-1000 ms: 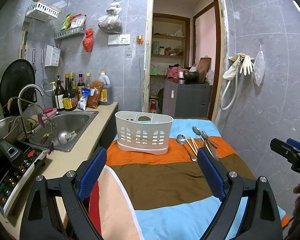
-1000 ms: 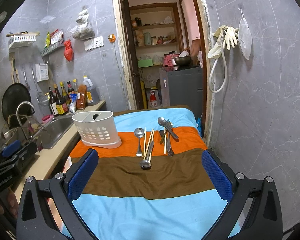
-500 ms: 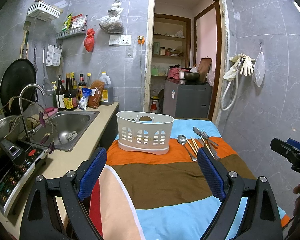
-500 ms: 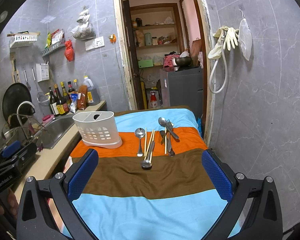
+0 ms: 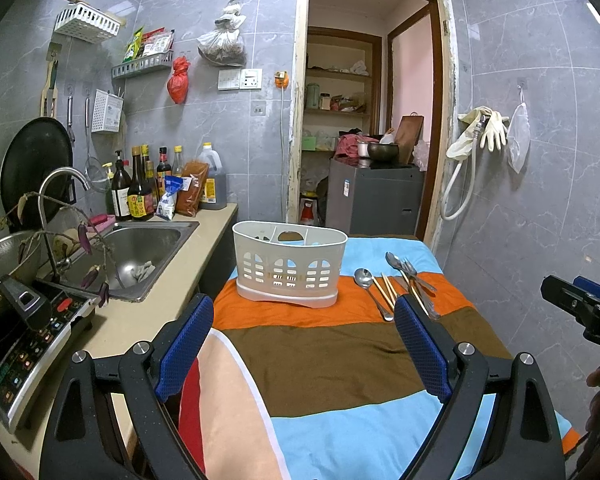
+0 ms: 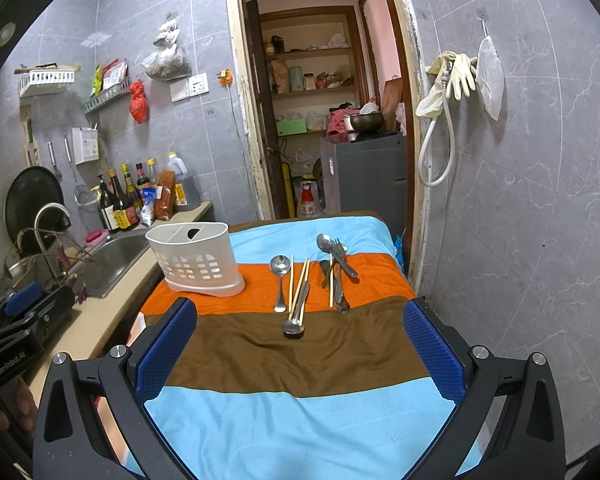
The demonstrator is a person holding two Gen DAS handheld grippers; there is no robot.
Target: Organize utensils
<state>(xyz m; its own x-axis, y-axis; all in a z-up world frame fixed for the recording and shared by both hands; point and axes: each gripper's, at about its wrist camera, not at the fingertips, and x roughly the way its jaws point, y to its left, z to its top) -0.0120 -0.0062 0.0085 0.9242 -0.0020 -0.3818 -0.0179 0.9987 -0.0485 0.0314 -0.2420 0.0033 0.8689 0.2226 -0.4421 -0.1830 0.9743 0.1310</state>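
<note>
Right wrist view alone shows the spoon [image 6: 293,326] nearest, left wrist view the caddy's [image 5: 290,264] compartments, both grippers' fingers [image 5: 184,346] [image 6: 430,350] wide apart, empty.

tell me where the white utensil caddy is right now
The white utensil caddy stands on the cloth's orange stripe, left of the spoons and chopsticks, beside the counter.

caddy [image 6: 196,258] on cloth [image 6: 300,360], left; spoon [image 6: 280,276], chopsticks [image 6: 299,286] beside it; cutlery pile [image 6: 336,268] right; sink [image 6: 112,258] left of table
</note>
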